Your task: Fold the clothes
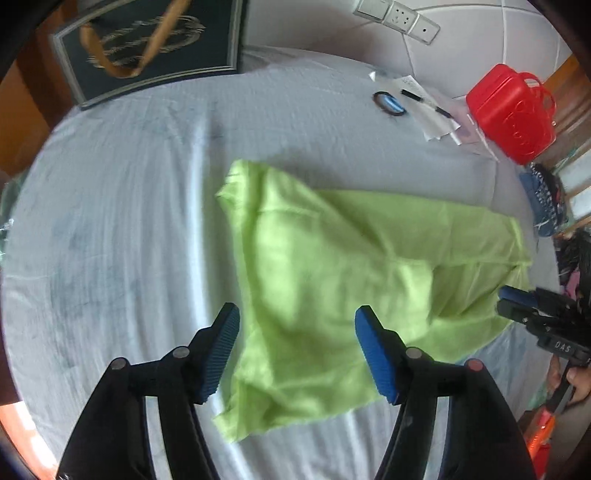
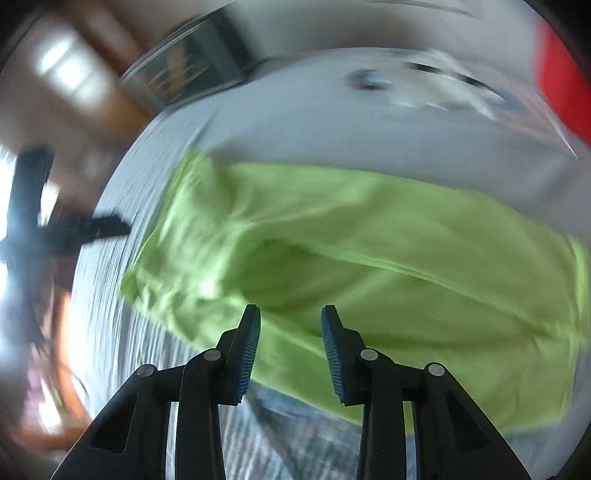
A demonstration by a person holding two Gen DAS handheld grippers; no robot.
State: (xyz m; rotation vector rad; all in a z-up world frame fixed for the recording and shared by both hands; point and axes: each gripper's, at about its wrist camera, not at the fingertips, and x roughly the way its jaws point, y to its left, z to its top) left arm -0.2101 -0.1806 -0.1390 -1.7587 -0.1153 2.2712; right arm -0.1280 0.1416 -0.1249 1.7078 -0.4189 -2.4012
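Grey sheet [image 1: 110, 221] covers the bed; the green garment [image 1: 332, 266] lies partly folded at frame centre. Left claw [image 1: 295, 354] and right claw [image 2: 290, 354] hover spread, empty. Between folds, apparently; next, pinch an edge.

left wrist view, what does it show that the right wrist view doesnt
Only the left wrist view shows the wall socket strip, a dark blue patterned cloth at the table's edge, and the left gripper up close, open over the cloth's near edge.

Only the right wrist view shows the right gripper up close, open with nothing between its pads, and bright windows.

Both show the green garment lying on the grey-covered table, the red container, the framed picture and the tape roll, though blurred in the right view.
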